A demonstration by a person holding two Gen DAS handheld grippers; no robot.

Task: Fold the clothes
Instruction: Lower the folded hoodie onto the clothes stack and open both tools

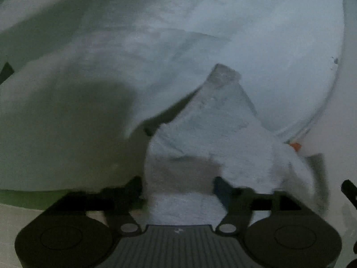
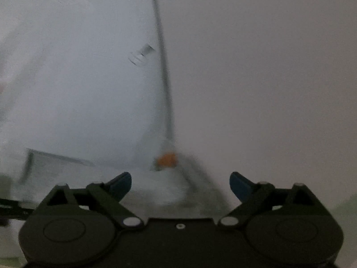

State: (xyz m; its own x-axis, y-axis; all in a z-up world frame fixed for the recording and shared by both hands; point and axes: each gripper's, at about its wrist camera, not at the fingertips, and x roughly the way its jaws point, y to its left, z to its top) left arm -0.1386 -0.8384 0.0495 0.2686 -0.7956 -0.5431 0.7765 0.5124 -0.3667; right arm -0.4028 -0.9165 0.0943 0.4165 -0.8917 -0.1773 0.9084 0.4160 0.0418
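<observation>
Both claws: left [image 1: 178, 187] clamping garment [image 1: 200, 134] hem, right [image 2: 180, 185] spread.

— What's the garment [image 1: 200, 120] made of?

— Pale blue-grey cloth, matt, with a slightly fuzzy, rough weave where it bunches between my left jaws. The rest lies smoother.

— And your left gripper [image 1: 178, 185] itself?

— Black matt plastic, with a ribbed grey panel and dull silver metal pins at the pivots. My right gripper [image 2: 180, 185] is the same matt black plastic, with blue pads [image 2: 121, 184] that look smooth and rubbery.

— The counter [image 2: 267, 78]?

— Plain, matt, off-white; too blurred to tell the material. The orange tag [image 2: 166, 159] is blurred too.
</observation>
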